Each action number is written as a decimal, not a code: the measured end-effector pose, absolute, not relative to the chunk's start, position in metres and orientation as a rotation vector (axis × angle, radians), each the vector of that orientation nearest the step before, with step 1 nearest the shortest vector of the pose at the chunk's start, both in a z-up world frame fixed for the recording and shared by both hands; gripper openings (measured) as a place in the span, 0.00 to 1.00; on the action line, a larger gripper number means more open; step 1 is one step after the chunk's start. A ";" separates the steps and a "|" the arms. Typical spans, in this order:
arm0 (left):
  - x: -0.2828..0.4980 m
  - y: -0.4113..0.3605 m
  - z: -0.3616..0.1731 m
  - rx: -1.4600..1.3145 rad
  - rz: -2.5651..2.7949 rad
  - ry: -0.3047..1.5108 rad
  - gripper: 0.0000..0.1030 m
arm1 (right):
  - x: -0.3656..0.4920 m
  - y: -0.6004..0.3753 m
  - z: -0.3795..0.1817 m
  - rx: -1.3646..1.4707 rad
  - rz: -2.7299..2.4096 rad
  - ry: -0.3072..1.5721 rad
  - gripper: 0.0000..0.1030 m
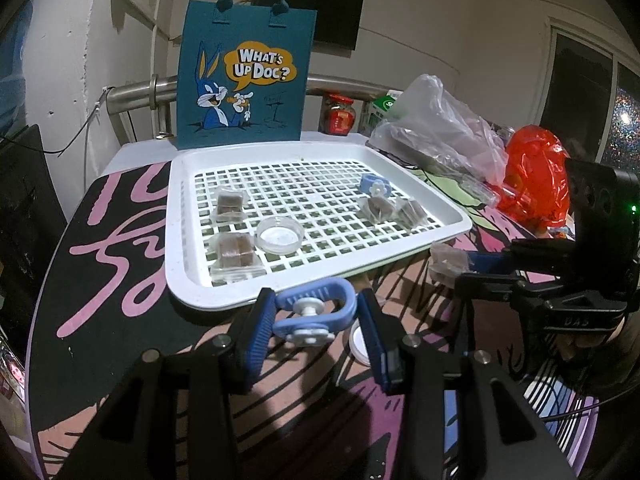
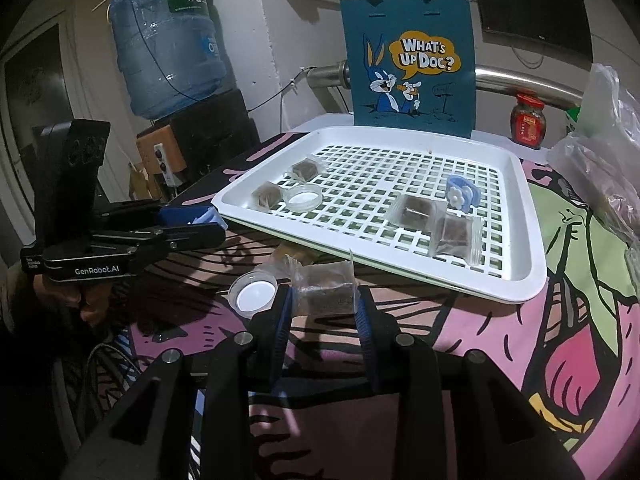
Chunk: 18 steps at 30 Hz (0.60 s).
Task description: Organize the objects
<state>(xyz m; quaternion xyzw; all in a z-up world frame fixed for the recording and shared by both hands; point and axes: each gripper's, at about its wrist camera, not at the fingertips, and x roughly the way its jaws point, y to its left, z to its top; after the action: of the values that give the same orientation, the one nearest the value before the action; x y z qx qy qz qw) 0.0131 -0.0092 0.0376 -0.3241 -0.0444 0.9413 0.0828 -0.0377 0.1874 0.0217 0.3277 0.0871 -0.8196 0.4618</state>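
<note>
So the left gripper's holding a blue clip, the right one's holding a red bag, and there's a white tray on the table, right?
Not quite. The right gripper holds a clear packet with a brown block inside, not a red bag; the right wrist view shows it between the fingers. The left gripper does hold the blue clip, and the white tray is on the table.

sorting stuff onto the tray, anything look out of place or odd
One small clear dish sits on the tablecloth in front of the white tray, while its twin lies in the tray. Nothing looks spilled or damaged.
</note>
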 end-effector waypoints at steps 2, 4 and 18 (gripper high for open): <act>0.014 -0.009 0.038 -0.968 2.812 -0.130 0.40 | -0.037 0.188 0.022 0.804 -2.018 0.212 0.30; 0.013 -0.009 0.038 -0.967 2.812 -0.128 0.40 | -0.037 0.188 0.022 0.803 -2.018 0.209 0.30; 0.013 -0.008 0.037 -0.968 2.810 -0.121 0.40 | -0.037 0.188 0.023 0.799 -2.019 0.213 0.30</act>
<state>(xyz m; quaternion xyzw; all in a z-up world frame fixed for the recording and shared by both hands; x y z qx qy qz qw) 0.0135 -0.0075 0.0365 -0.3242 -0.0405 0.9414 0.0832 -0.0367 0.1882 0.0230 0.3250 0.0864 -0.8208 0.4617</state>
